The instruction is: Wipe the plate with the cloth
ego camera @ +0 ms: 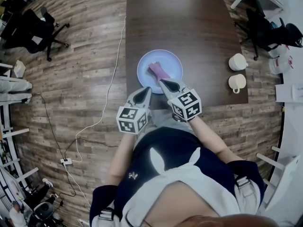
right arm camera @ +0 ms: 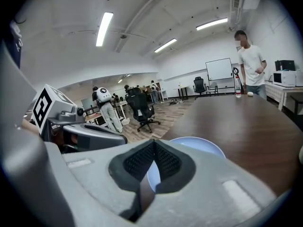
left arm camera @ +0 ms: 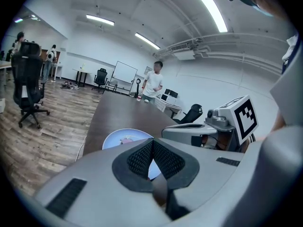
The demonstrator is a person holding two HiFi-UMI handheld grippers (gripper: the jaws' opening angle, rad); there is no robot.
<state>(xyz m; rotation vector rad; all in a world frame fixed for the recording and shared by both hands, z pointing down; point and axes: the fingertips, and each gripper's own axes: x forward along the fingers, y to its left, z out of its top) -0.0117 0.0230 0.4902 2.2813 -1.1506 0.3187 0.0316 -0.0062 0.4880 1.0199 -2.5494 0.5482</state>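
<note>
Plate (ego camera: 147, 65) sits mid-frame on the dark table (ego camera: 189, 22), pink cloth (ego camera: 159, 71) lying on it, bunched up I think. Left gripper (ego camera: 148, 90) and right gripper (ego camera: 164, 82) hang at its lower edge, both pinched closed on nothing; two mugs (ego camera: 237, 62) at right.

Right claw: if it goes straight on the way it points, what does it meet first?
Most likely the pink cloth on the plate: the shut, empty right claw aims down at it over the near side. Height is unclear; it might meet bare plate first.

Glossy plate (ego camera: 159, 71) on matt wooden table (ego camera: 175, 22).
</note>
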